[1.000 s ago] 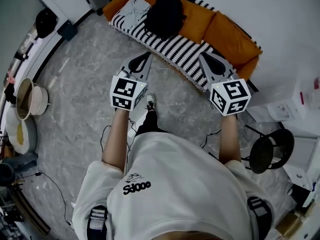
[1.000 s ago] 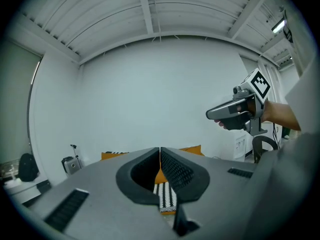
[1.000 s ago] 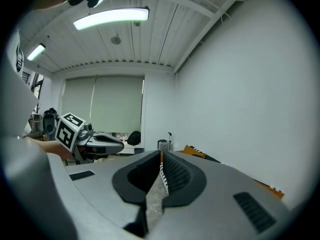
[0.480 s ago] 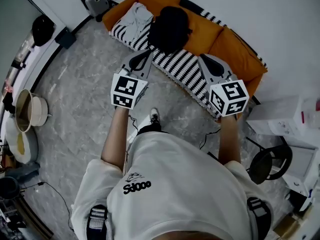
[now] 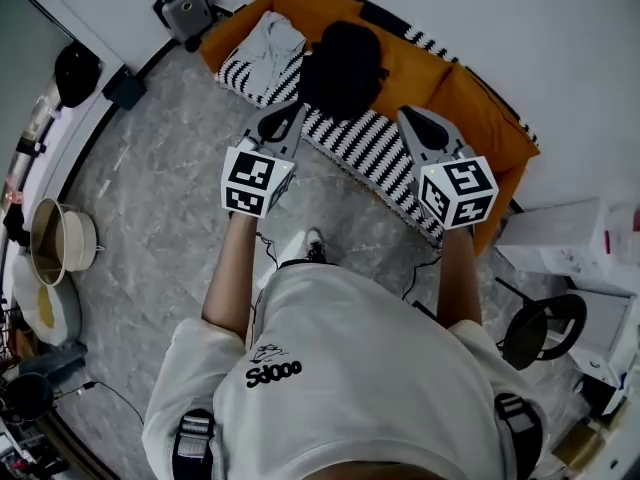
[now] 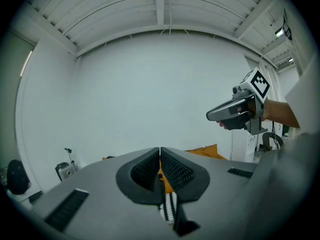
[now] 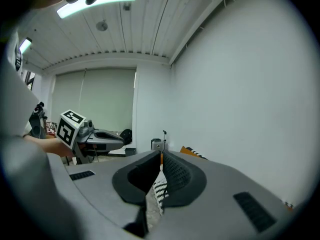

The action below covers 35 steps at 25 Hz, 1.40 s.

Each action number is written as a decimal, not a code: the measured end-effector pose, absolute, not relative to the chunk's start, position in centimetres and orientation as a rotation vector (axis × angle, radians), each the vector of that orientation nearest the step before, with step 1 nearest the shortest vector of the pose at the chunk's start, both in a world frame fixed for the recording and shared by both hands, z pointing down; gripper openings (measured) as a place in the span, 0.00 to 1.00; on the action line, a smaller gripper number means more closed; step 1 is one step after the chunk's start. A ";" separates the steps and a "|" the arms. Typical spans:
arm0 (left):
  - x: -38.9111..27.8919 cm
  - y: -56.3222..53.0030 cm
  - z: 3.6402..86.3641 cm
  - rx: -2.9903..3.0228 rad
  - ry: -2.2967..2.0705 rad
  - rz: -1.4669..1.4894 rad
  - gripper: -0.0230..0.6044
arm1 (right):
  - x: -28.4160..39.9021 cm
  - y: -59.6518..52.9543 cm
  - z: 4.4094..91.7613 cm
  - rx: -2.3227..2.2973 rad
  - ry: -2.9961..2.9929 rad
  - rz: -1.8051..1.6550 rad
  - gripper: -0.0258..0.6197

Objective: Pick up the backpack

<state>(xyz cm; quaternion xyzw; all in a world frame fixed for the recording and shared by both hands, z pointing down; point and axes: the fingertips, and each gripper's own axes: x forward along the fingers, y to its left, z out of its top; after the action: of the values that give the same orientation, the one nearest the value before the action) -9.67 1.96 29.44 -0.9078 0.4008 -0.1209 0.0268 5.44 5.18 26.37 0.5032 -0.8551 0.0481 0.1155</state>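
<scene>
A black backpack (image 5: pixel 341 68) lies on an orange sofa (image 5: pixel 450 86), on its black-and-white striped cover (image 5: pixel 360 138). My left gripper (image 5: pixel 287 116) is shut and empty, held over the sofa's front edge just below and left of the backpack. My right gripper (image 5: pixel 410 116) is also shut and empty, hanging over the striped cover to the right of the backpack. In the left gripper view the jaws (image 6: pixel 160 154) meet, with only slivers of sofa and stripes showing between them. The right gripper's jaws (image 7: pixel 160 159) are closed too, and the backpack is hidden behind them.
A white cushion (image 5: pixel 268 38) lies at the sofa's left end. A small grey device (image 5: pixel 184 6) stands on the floor by the wall. A black stool (image 5: pixel 540 320) and white boxes (image 5: pixel 560 238) are at the right. Buckets (image 5: pixel 62 238) and cables sit at the left on the marble floor.
I have walked toward the sofa; both grippers advanced together and now hang over its front edge, nearer the backpack. Both stayed shut.
</scene>
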 end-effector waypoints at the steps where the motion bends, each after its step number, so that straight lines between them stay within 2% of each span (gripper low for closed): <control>1: -9.9 1.2 29.5 -2.810 1.228 -0.374 0.08 | 5.1 4.5 26.4 1.479 -2.501 0.140 0.10; 16: -11.2 -7.2 31.9 -2.901 1.098 -0.401 0.08 | 3.0 -3.3 28.2 1.529 -2.420 0.207 0.10; 35: -7.5 -20.5 37.1 -2.972 1.083 -0.526 0.08 | 7.2 -17.7 31.8 1.570 -2.437 0.294 0.10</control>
<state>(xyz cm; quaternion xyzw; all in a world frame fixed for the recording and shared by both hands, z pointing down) -7.49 -20.51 37.08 -0.9264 0.3375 -0.1638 -0.0323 7.22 -17.71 31.77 0.5354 -0.8309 0.1002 0.1138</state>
